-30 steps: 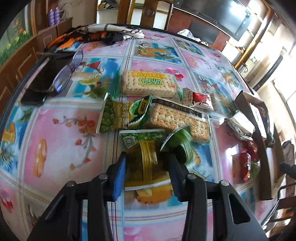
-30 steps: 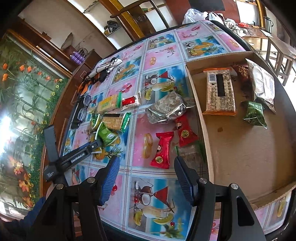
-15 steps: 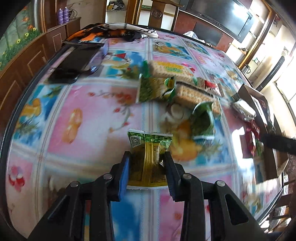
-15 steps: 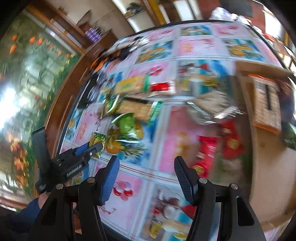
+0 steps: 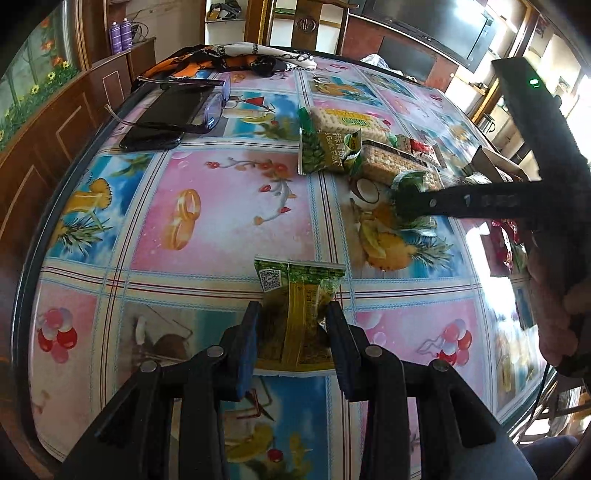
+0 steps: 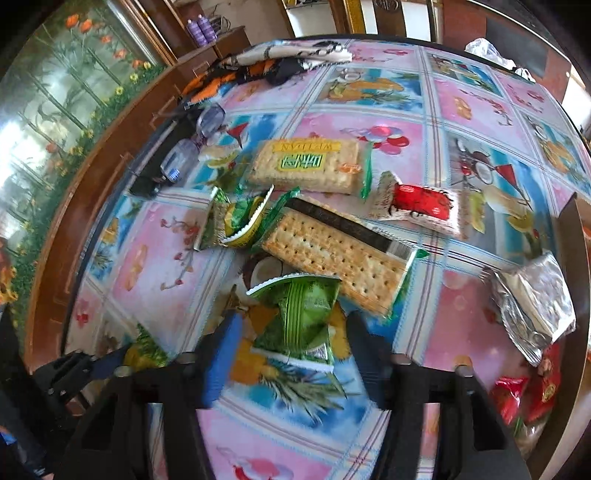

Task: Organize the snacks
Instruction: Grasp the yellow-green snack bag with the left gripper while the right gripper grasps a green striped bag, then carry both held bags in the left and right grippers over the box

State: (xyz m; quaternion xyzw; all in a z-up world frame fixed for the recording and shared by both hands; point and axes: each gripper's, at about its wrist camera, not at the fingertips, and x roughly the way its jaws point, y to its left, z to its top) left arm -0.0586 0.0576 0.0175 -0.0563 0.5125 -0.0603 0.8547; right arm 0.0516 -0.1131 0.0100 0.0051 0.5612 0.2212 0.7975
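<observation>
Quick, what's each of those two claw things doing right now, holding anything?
Left gripper: closed on the green-and-yellow snack packet.
Right gripper: open, fingers either side of the green snack packet, not gripping it yet.

Purple-framed eyeglasses (image 5: pixel 207 110) rest on a black smartphone (image 5: pixel 162 118) atop the colourful fruit-print tablecloth (image 5: pixel 221 221). Patterned fabric (image 5: pixel 236 59) lies crumpled beyond; two purple bottles (image 5: pixel 120 35) stand on a wooden cabinet (image 5: pixel 110 77).

A home, probably its living or dining room: a round table under a glossy fruit-and-balloon patterned tablecloth (image 5: pixel 221 221), dark wooden panelled cabinets (image 5: pixel 48 147), a large black flat-screen television (image 5: pixel 436 26), a floral mural wall (image 6: pixel 55 110), and purple-framed reading glasses (image 5: pixel 210 107) left lying about.
</observation>
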